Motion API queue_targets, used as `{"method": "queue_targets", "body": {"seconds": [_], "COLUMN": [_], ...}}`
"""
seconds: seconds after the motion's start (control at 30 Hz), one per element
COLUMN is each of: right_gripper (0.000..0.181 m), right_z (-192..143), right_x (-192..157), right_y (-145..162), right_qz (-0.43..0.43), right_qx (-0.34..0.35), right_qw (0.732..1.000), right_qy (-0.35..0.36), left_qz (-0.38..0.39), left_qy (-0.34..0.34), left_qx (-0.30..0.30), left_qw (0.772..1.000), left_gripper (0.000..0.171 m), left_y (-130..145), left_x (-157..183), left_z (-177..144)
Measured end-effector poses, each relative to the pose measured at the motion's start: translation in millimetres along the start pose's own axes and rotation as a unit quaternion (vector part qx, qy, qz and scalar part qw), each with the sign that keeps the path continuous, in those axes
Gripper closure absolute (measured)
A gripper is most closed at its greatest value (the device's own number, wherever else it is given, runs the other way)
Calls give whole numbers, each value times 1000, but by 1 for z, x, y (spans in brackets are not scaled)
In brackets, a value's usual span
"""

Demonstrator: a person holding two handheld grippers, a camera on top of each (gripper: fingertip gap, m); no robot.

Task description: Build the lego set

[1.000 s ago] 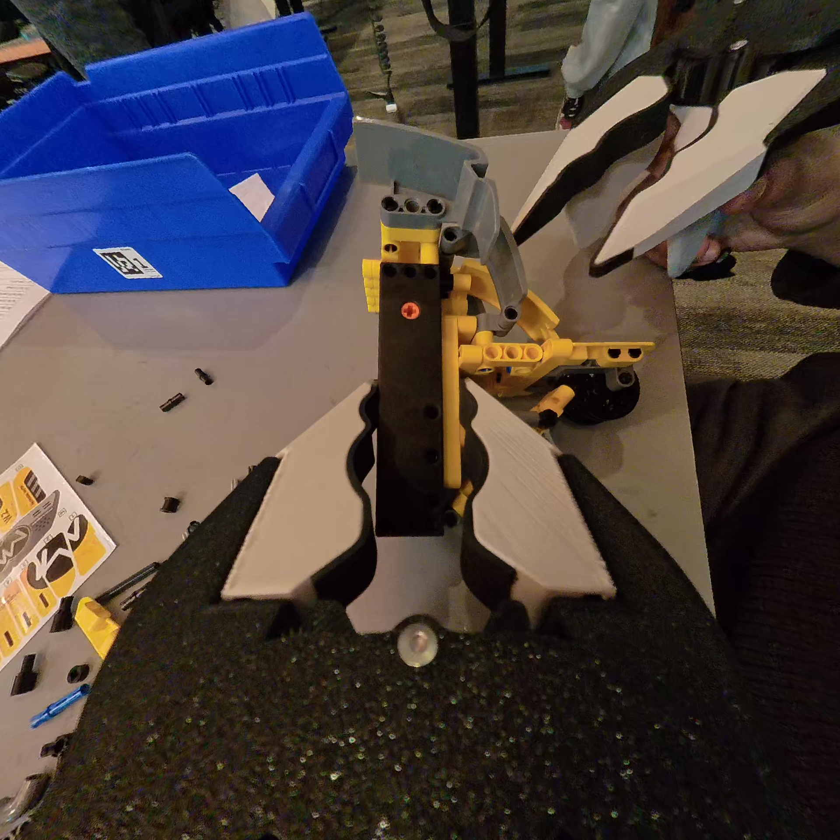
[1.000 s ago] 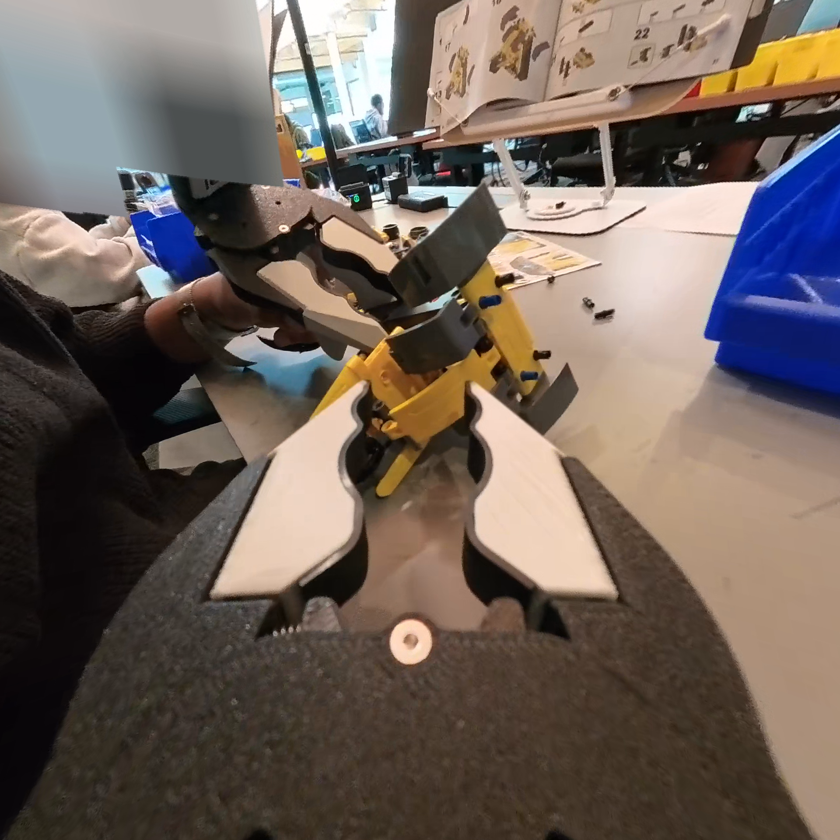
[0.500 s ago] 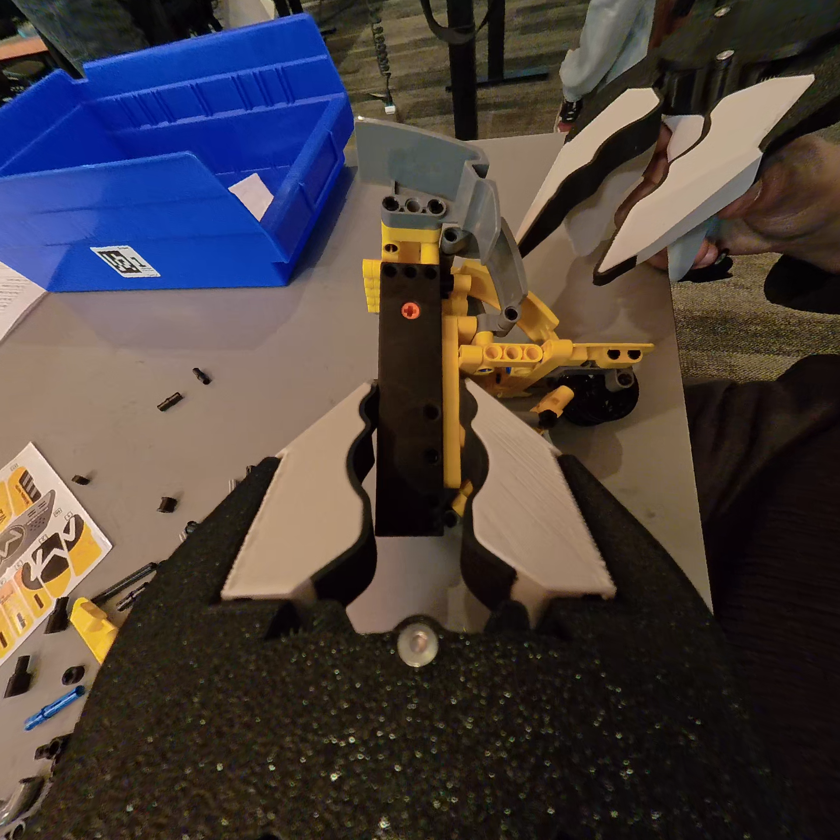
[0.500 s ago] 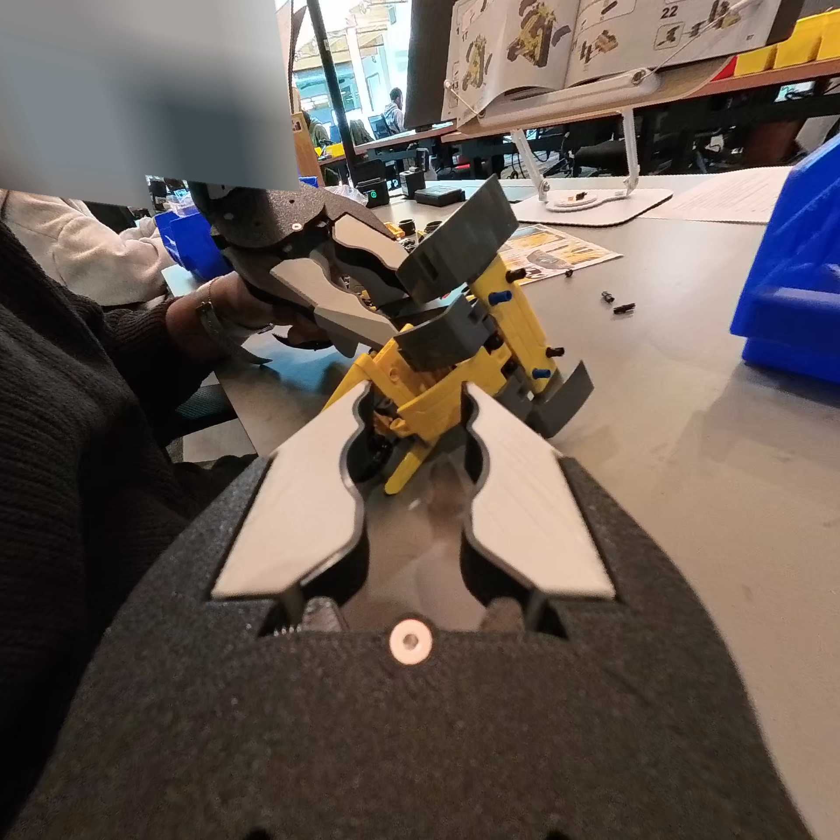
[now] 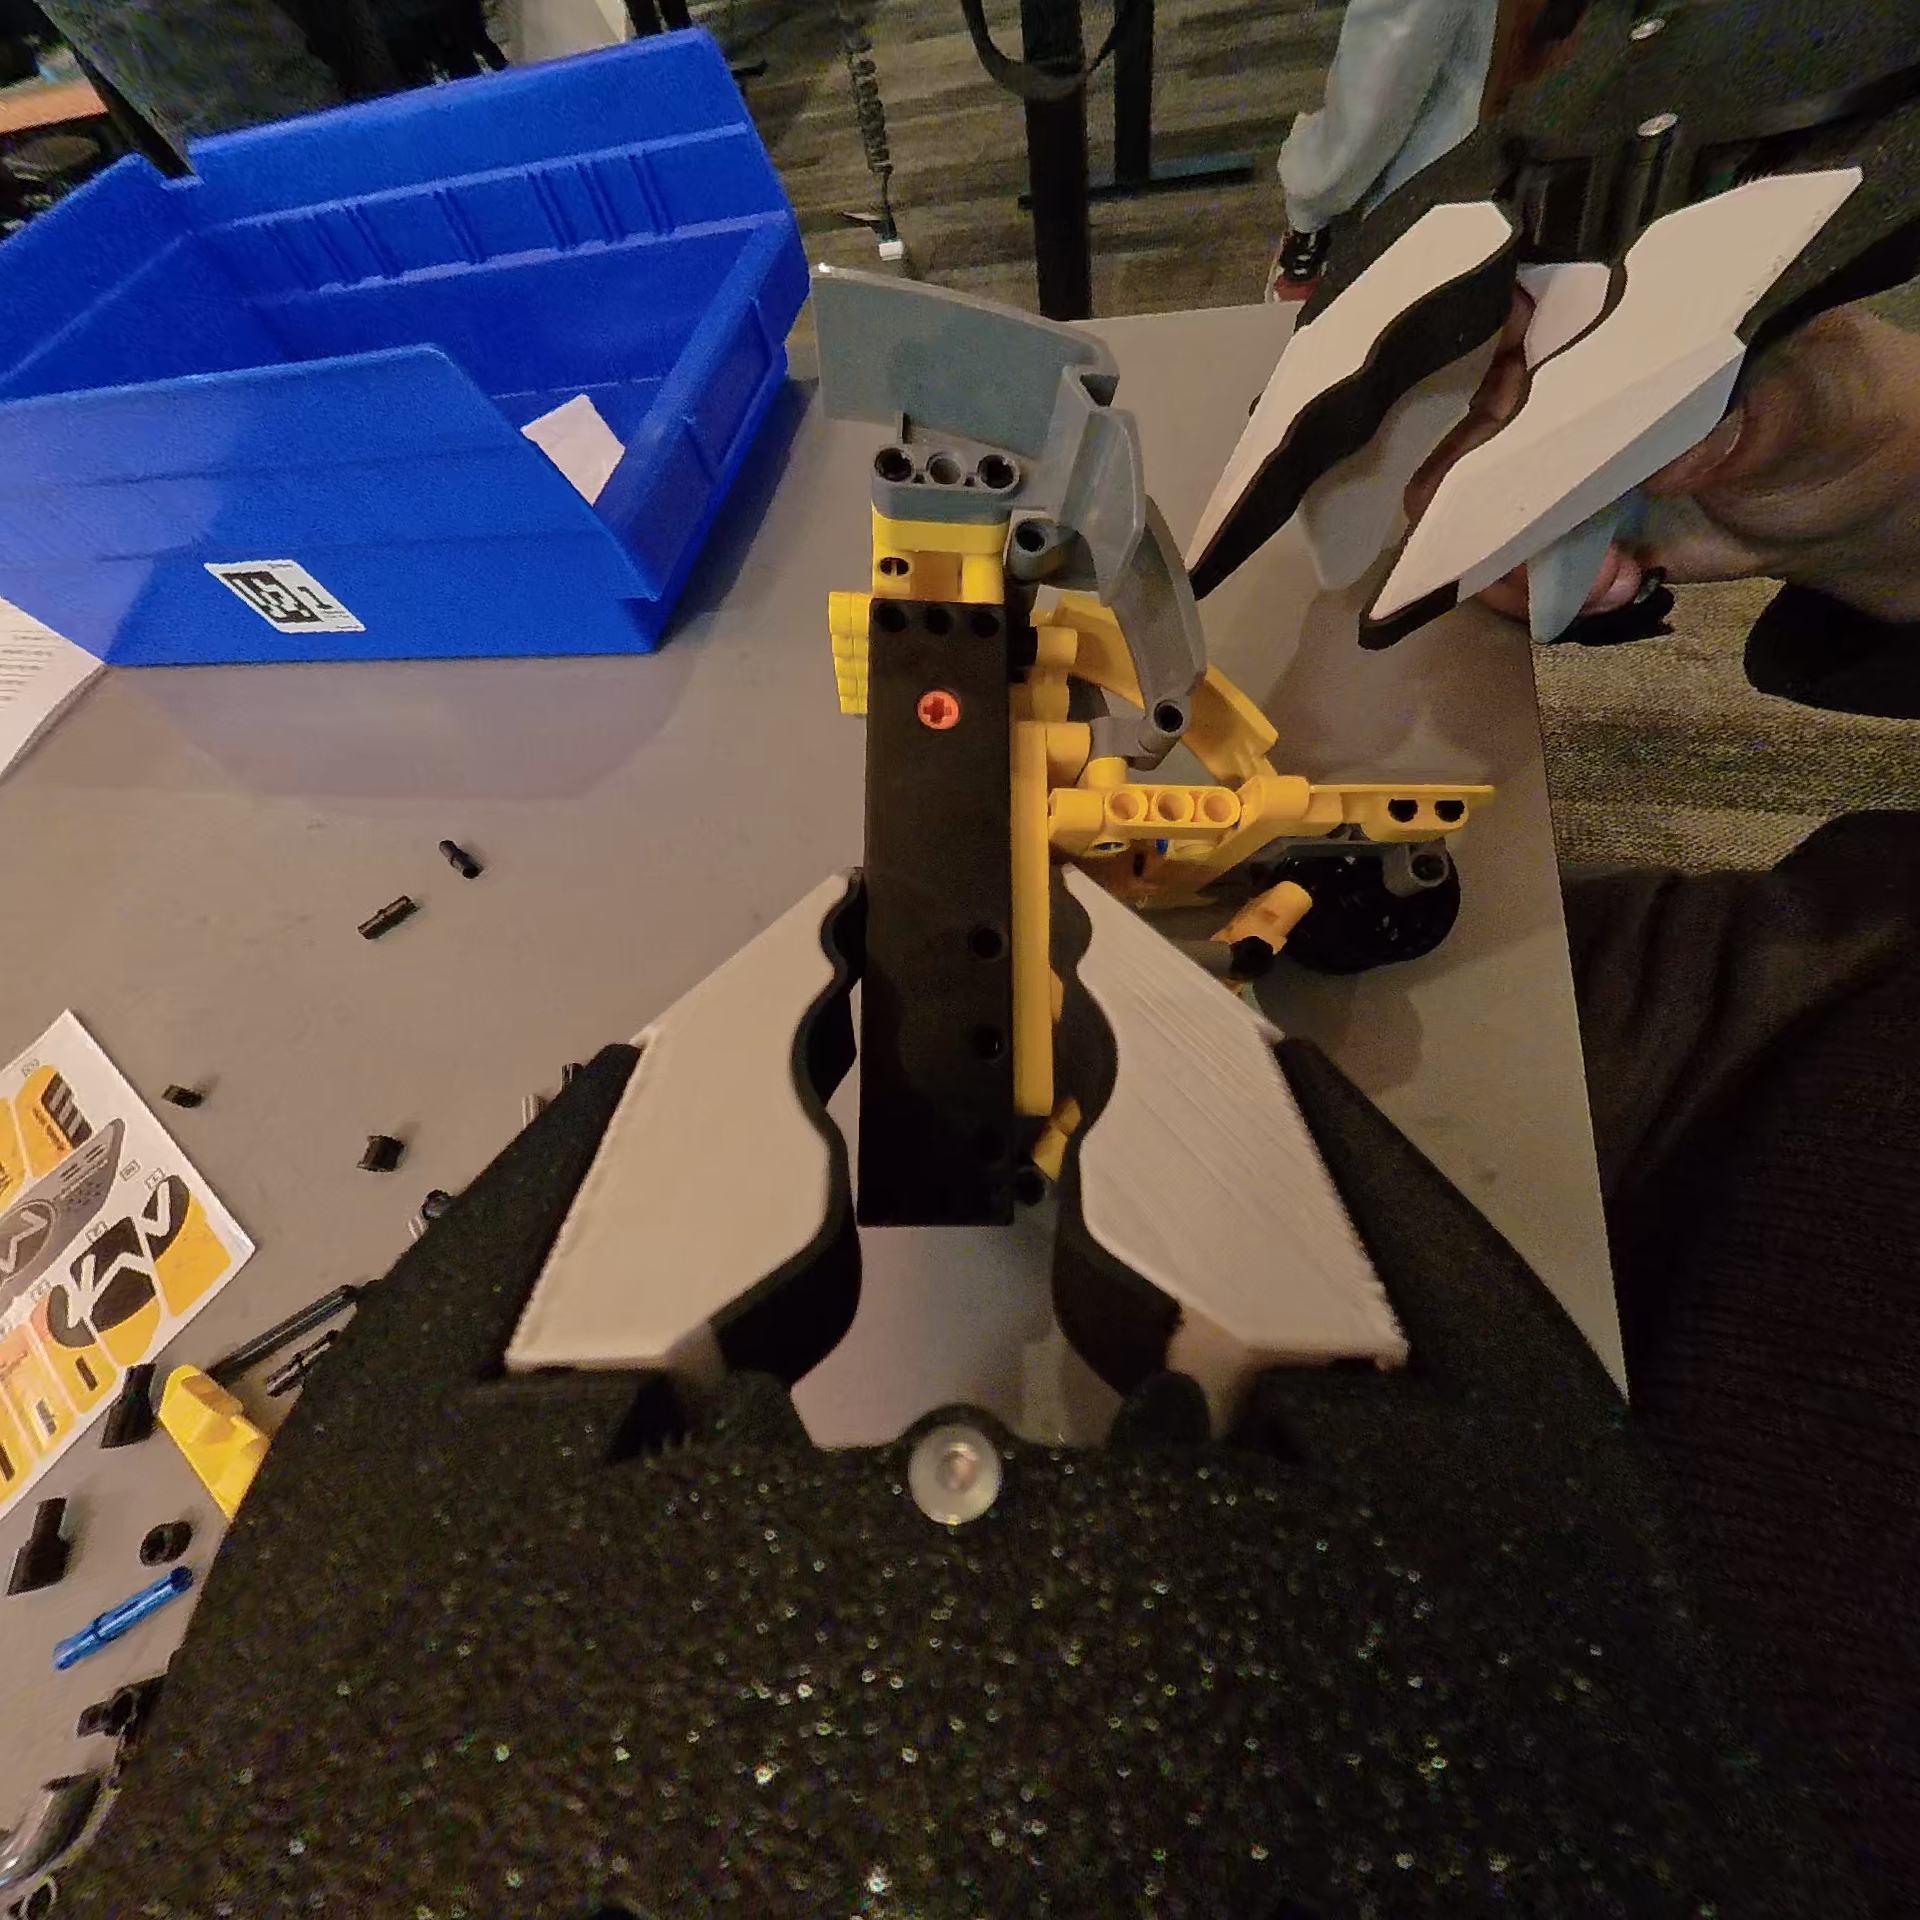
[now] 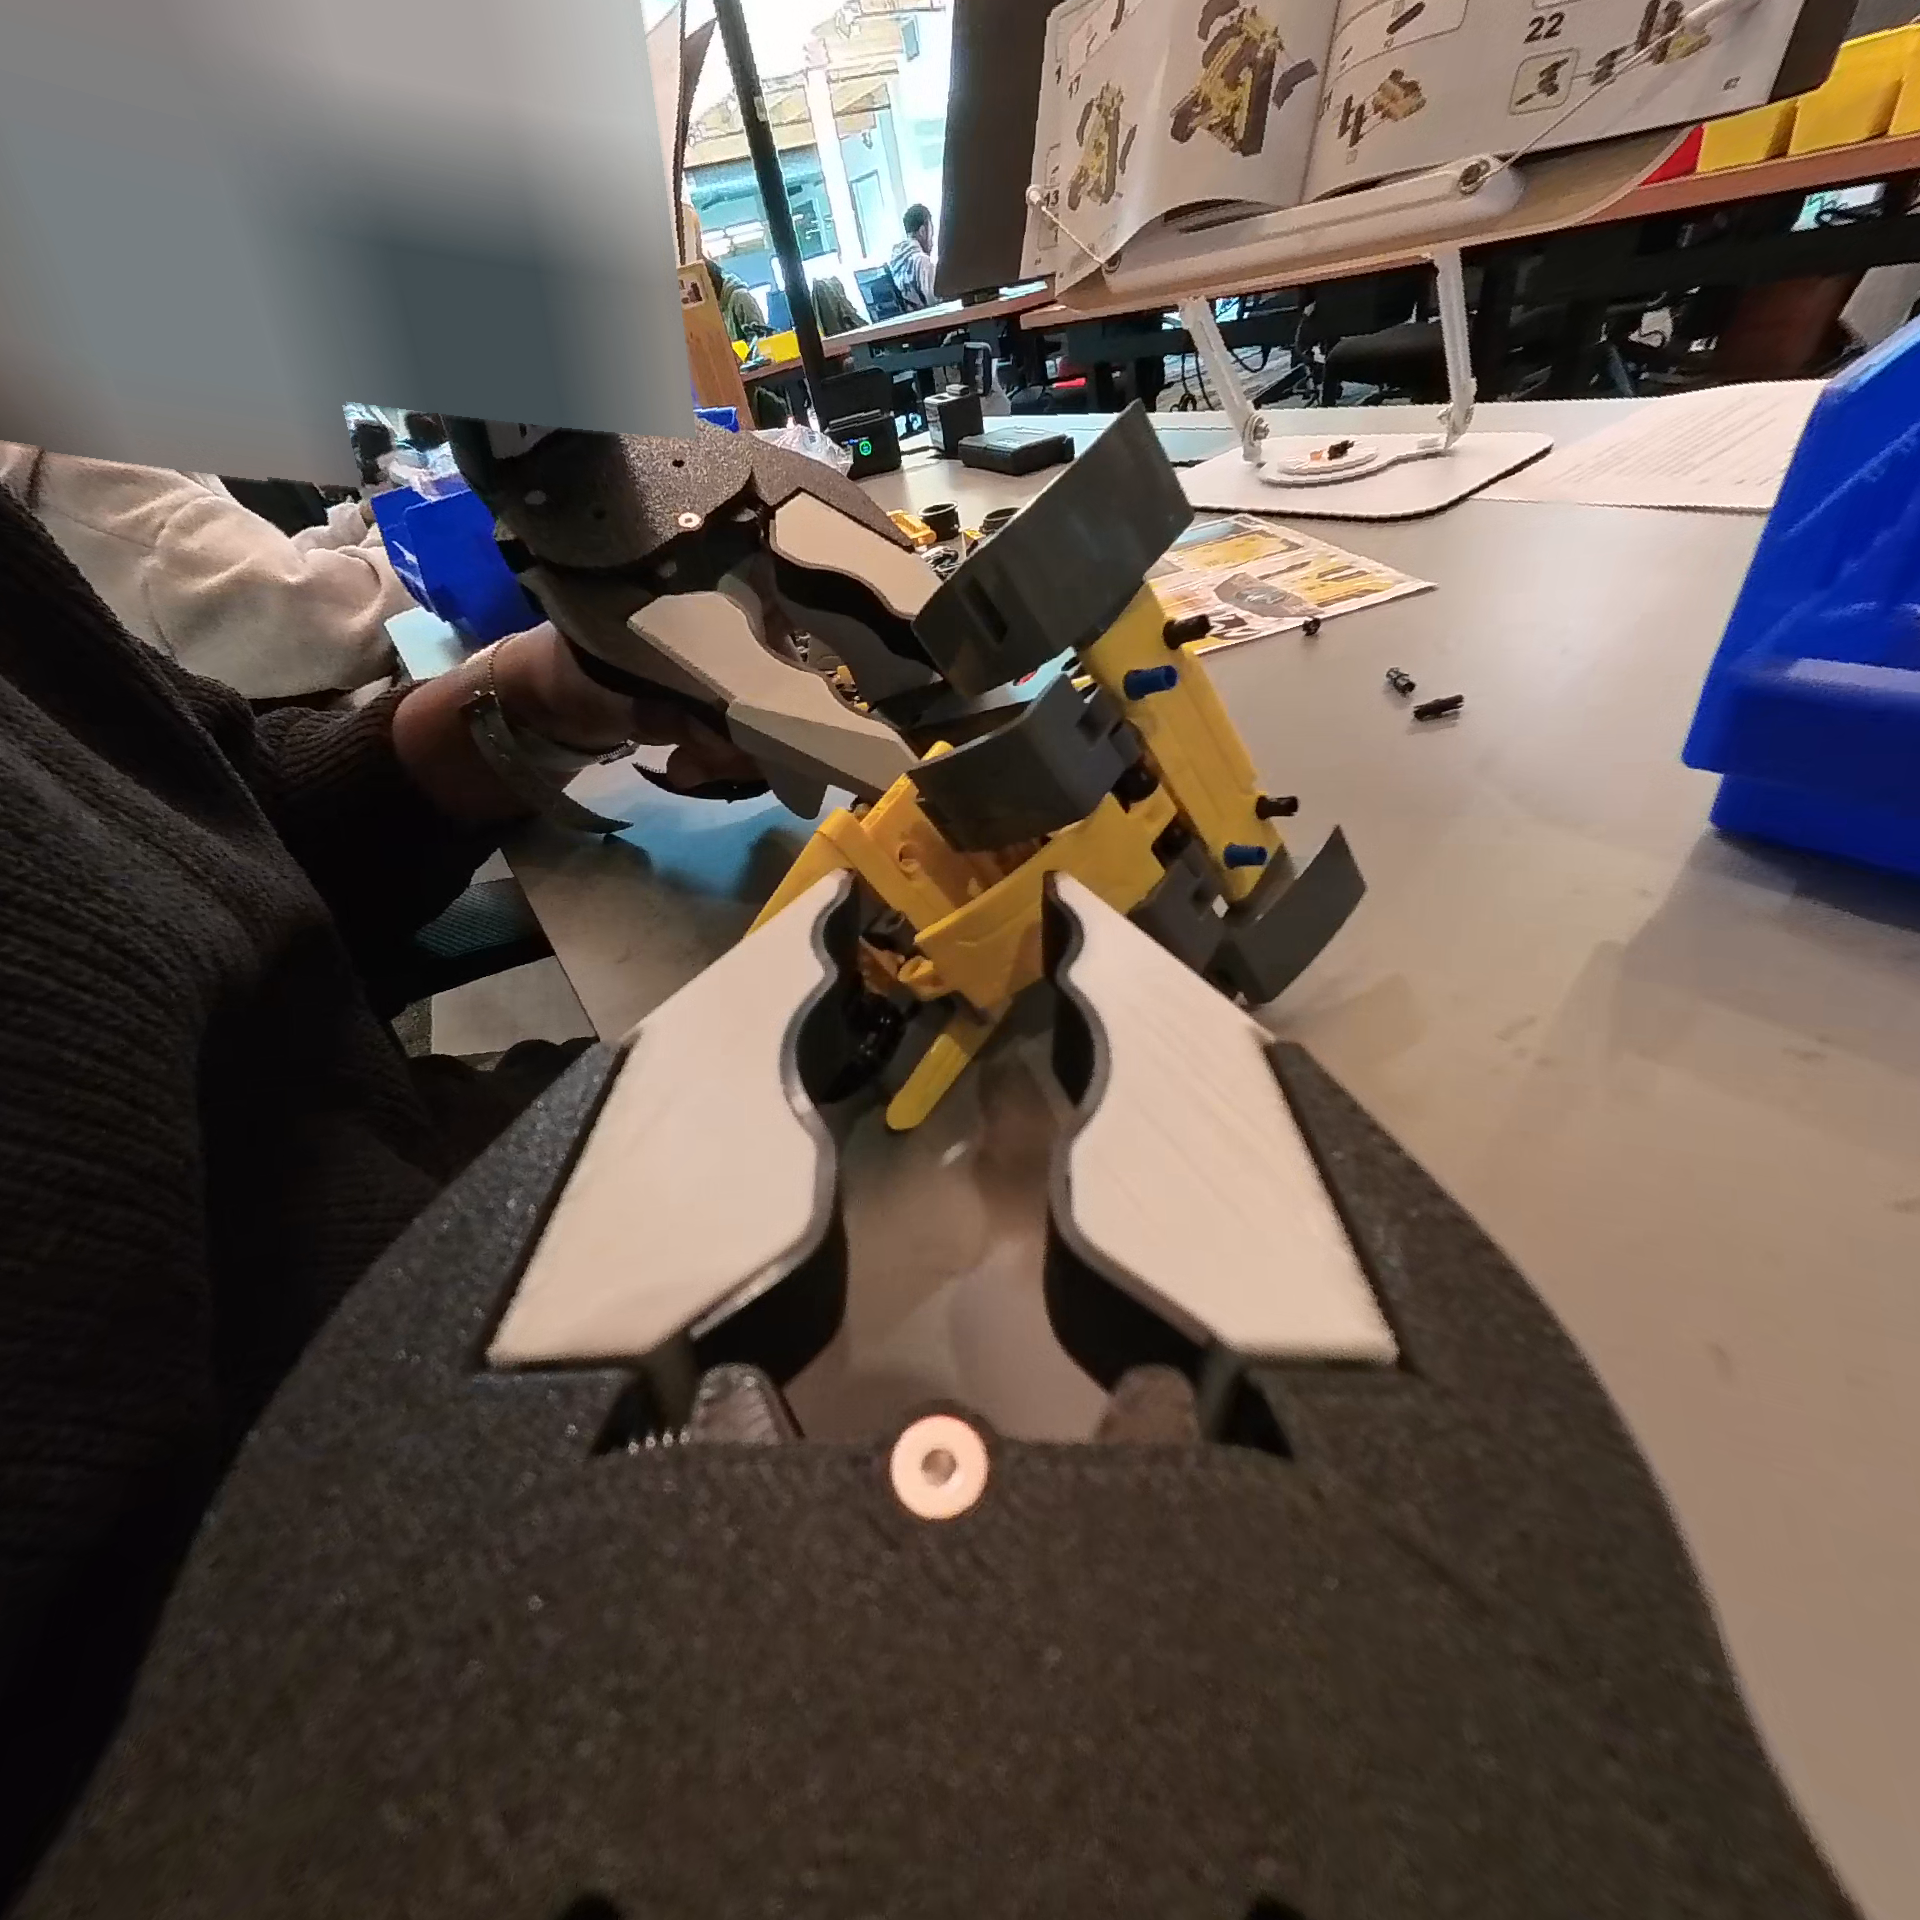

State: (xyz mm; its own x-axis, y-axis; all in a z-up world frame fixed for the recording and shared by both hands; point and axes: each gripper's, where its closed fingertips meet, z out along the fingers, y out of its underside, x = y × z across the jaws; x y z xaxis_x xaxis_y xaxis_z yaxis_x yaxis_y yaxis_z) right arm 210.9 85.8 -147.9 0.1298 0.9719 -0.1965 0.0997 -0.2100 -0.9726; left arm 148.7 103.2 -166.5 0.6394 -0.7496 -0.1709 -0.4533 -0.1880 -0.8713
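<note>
A yellow, grey and black brick-built model (image 5: 1174, 805) stands tilted on the grey table (image 5: 623, 831). My left gripper (image 5: 958, 878) is shut on the model's long black beam (image 5: 940, 790) and holds it up. My right gripper (image 5: 1283, 608) is open and empty and hovers just right of the model's grey curved panel (image 5: 1132, 540). In the right wrist view my right gripper (image 6: 948, 883) is open, its tips close to the model's yellow underside (image 6: 987, 935) but apart from it. That view also shows the left gripper (image 6: 914, 686) clamped on the model from the left.
A blue bin (image 5: 395, 416) stands at the back left. A sticker sheet (image 5: 94, 1226), small black pins (image 5: 387, 916), a yellow piece (image 5: 208, 1439) and a blue pin (image 5: 120, 1621) lie at the left. The table edge (image 5: 1558, 935) is close on the right. An open booklet (image 6: 1351, 114) rests on a stand. Spacing between my two grippers at the tips: around 7 cm. To reach the yellow piece (image 5: 208, 1439) in a straight line is about 20 cm for my left fingers, about 25 cm for my right.
The right gripper has shifted slightly beside the model and stays open. The left gripper keeps its hold on the black beam, and the model has not moved.
</note>
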Motion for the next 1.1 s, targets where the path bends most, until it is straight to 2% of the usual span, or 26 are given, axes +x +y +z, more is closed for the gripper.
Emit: {"method": "queue_targets", "body": {"seconds": [0.33, 0.6, 0.77, 0.9, 1.1], "right_gripper": [147, 151, 152, 152, 152], "right_z": [0, -3, -5, -6, -8], "right_x": [-1, -2, -3, -3, -4], "right_y": [0, -4, -6, -7, -9], "right_qz": [0, -11, -20, -25, -30], "right_qx": [1, 16, 27, 32, 42], "right_qw": [1000, 1000, 999, 999, 999], "right_qy": [-2, 1, 4, 9, 12], "left_qz": [-11, -108, -181, -256, -379], "left_qy": [-19, -23, 19, 82, 205], "left_qx": [-3, 20, 46, 71, 101], "left_qw": [1000, 994, 982, 961, 897], "left_gripper": [138, 139, 139, 139, 139], "left_y": [1, 0, -5, -11, -21], "left_x": [-5, -24, -24, -18, -7], "left_z": [0, -6, -9, -11, -17]}}
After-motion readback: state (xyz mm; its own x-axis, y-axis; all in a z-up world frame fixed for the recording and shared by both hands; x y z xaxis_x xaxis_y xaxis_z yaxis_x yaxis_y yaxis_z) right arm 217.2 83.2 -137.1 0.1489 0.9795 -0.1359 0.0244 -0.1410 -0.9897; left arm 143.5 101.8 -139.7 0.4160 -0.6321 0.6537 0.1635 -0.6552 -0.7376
